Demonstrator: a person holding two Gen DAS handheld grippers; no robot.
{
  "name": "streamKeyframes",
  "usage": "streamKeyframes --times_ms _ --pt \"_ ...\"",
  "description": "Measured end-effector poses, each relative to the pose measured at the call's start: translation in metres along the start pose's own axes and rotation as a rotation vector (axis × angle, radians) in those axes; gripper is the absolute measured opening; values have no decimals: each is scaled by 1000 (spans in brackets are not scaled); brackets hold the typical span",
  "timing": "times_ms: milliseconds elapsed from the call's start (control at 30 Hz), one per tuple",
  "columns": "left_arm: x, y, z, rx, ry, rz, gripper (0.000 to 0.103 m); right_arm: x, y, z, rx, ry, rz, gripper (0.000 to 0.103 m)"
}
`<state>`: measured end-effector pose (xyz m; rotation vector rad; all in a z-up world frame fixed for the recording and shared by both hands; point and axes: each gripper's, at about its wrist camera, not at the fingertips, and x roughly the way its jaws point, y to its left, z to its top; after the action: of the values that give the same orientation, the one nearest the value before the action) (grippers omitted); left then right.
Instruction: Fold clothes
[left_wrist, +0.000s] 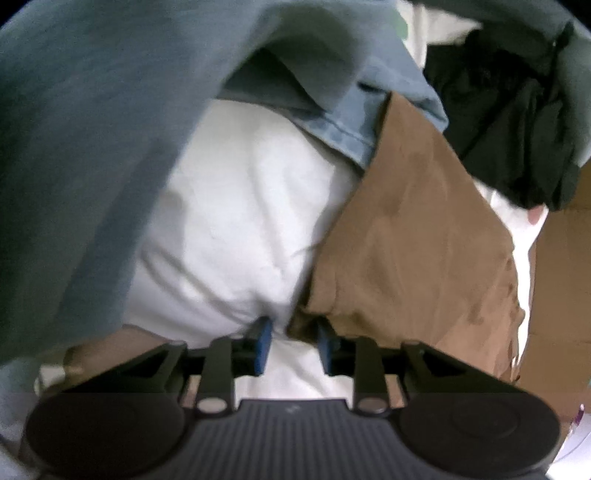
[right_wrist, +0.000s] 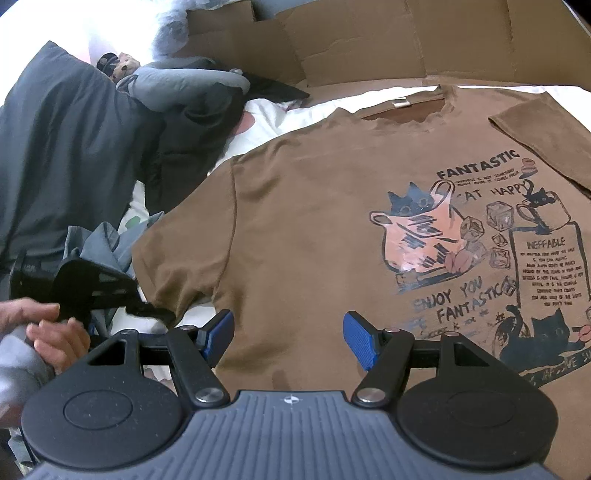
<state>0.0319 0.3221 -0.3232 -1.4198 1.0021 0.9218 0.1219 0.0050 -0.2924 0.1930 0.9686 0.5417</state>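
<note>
Your left wrist view is dim and motion-blurred under fisheye bending, while your right view stays sharp, with overexposed glare blowing out its upper-left corner.

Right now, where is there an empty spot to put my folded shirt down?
Not much. The brown T-shirt covers the middle. A bare white sheet strip lies between its shoulder and the dark clothes pile. The flattened cardboard behind the collar is bare too. The left side is crowded.
</note>
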Motion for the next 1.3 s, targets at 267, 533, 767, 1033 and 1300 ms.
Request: streamKeyframes --times_ms 267,533,767,1033,1300 --pt "-2 15 8 -105 71 -34 30 2 1 -2 0 9 -5 72" --pt "-6 27 11 -184 109 -74 27 2 0 -3 4 16 -6 72" --pt "-9 35 8 -244 123 -128 18 2 -1 -3 5 20 -5 72" --pt "-23 46 3 -274 103 -205 15 1 0 -3 4 18 -7 72" --pt "-25 47 -3 -253 83 -210 16 3 2 -3 9 16 -11 72"
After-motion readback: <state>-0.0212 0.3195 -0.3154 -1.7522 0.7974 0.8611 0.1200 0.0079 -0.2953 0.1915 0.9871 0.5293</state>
